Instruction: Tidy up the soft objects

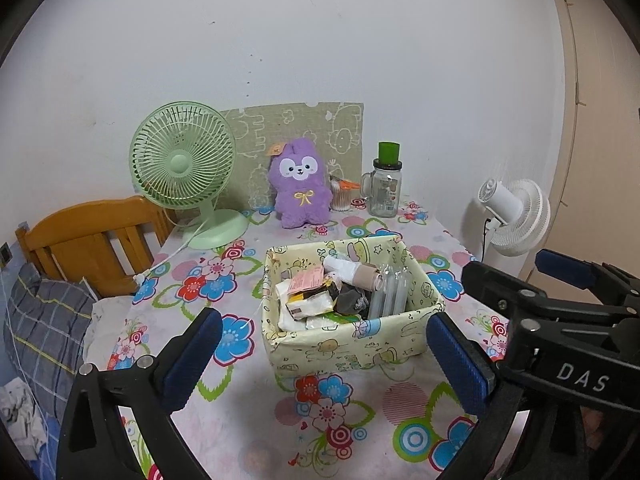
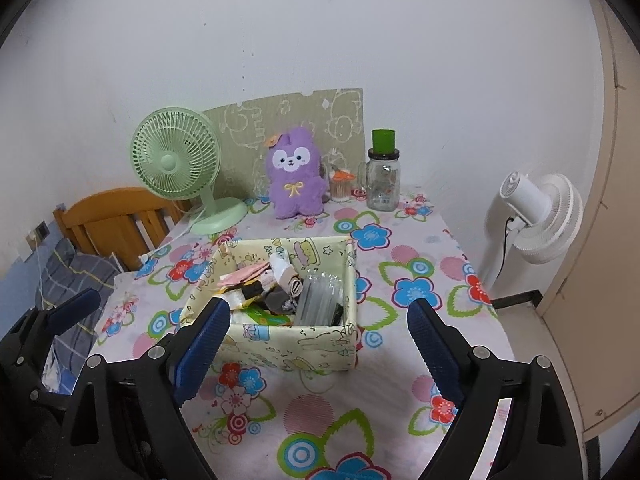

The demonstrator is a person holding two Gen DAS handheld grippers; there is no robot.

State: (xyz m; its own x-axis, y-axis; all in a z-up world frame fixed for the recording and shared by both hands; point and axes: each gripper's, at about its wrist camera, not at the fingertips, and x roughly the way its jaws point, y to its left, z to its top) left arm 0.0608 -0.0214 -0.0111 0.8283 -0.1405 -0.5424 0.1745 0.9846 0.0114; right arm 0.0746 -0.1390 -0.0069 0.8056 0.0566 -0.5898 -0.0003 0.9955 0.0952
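As fabric box [image 1: 344, 344] sits mid-table, purple plush [image 1: 300, 184], green fan [image 1: 182, 164] behind; contents unclear.

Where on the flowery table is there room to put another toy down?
The near stretch of the floral tablecloth, in front of the pale yellow cartoon-print fabric box, is bare. So is the strip on the box's right, towards the white standing fan. The back edge is crowded: mint-green desk fan, purple plush bunny, glass jar with green lid.

A home bedroom: a wooden bed headboard [image 1: 94, 236] with a grey plaid pillow [image 1: 44, 320] sits beside a table under a flowered tablecloth [image 2: 400, 280] (very domestic), plus a purple plush bunny [image 1: 299, 184] and a mint-green desk fan [image 1: 182, 156].
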